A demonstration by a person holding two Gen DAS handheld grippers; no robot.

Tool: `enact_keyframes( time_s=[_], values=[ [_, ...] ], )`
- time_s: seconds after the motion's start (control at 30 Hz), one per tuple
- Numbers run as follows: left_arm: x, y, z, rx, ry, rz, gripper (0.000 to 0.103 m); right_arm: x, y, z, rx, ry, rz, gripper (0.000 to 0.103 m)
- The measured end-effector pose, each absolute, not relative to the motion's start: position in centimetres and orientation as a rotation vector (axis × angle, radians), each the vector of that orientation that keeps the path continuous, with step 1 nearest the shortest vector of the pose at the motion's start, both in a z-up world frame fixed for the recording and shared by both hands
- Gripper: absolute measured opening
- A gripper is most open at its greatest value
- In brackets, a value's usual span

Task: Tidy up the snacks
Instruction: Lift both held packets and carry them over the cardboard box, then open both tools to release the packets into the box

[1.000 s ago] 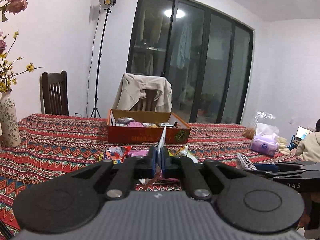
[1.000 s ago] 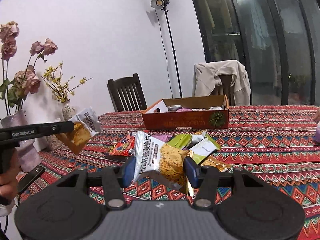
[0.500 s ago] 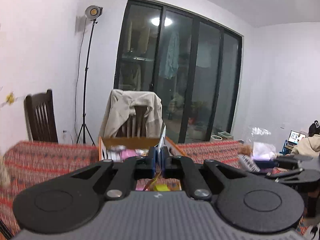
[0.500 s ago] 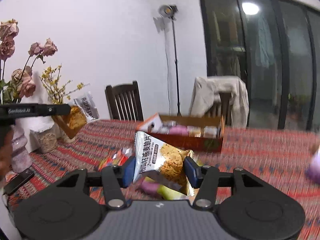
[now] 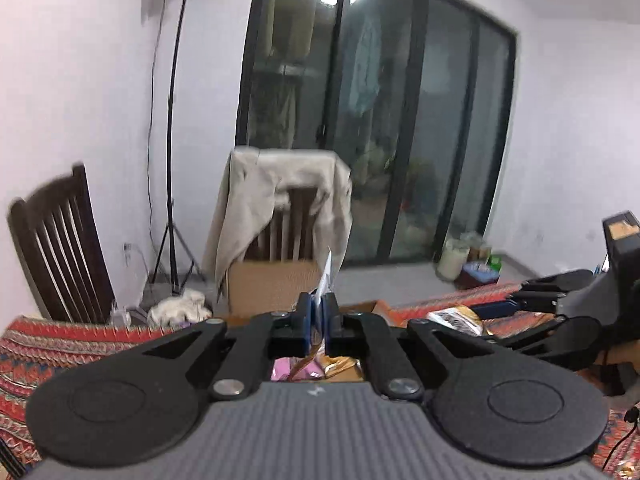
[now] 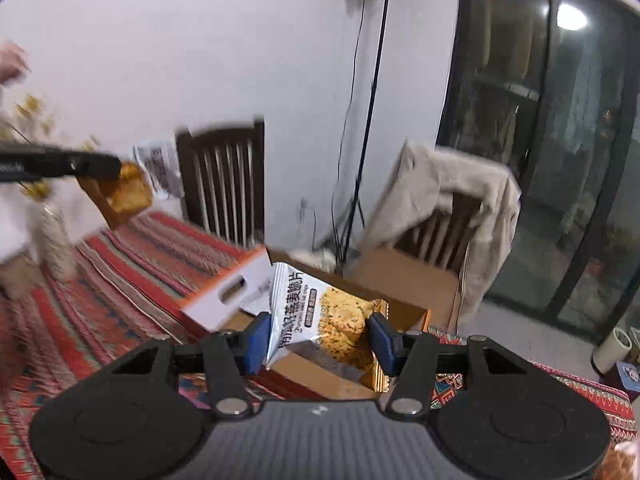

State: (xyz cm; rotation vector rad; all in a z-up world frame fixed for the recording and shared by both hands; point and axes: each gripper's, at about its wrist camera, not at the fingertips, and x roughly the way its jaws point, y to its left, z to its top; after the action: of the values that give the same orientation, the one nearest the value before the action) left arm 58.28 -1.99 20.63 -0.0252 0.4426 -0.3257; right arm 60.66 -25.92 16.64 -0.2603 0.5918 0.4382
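My right gripper (image 6: 319,338) is shut on a white and orange oat-crisp packet (image 6: 320,320), held flat over the open cardboard box (image 6: 400,308). My left gripper (image 5: 319,320) is shut on the thin edge of a similar snack packet (image 5: 325,280), above the box (image 5: 272,288) with pink and gold snacks (image 5: 316,368) showing below it. In the right wrist view the left gripper (image 6: 116,168) shows at the far left with its packet (image 6: 132,192) hanging from it. In the left wrist view the right gripper (image 5: 500,310) shows at the right with its packet (image 5: 456,318).
The table carries a red patterned cloth (image 6: 120,264). A dark wooden chair (image 6: 224,184) and a chair draped with a beige jacket (image 6: 452,208) stand behind the box. A lamp tripod (image 5: 172,160) stands by the wall. A vase of flowers (image 6: 52,232) is at the left.
Both grippers have moved forward and up from the snack pile to over the box, each still holding its packet. The box now lies directly below them.
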Motion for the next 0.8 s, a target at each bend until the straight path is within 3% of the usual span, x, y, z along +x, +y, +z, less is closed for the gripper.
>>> enact_keyframes(
  time_s=[0.23,0.47,0.8],
  values=[
    [68.8,-2.8,12.8,0.002,0.642,-0.256,0.006,71.6,-22.9,8.8,-0.299,0.795,0.384,0.052],
    [73.1,-2.5,4.8,0.037,0.793,-0.194,0.007,75.2,-21.4,1.8,-0.377,0.903,0.297,0.052],
    [73.0,-2.0,3.1,0.028,0.85,-0.193,0.011,76.0,-21.9,-0.9,-0.433,0.953,0.257,0.056]
  ],
)
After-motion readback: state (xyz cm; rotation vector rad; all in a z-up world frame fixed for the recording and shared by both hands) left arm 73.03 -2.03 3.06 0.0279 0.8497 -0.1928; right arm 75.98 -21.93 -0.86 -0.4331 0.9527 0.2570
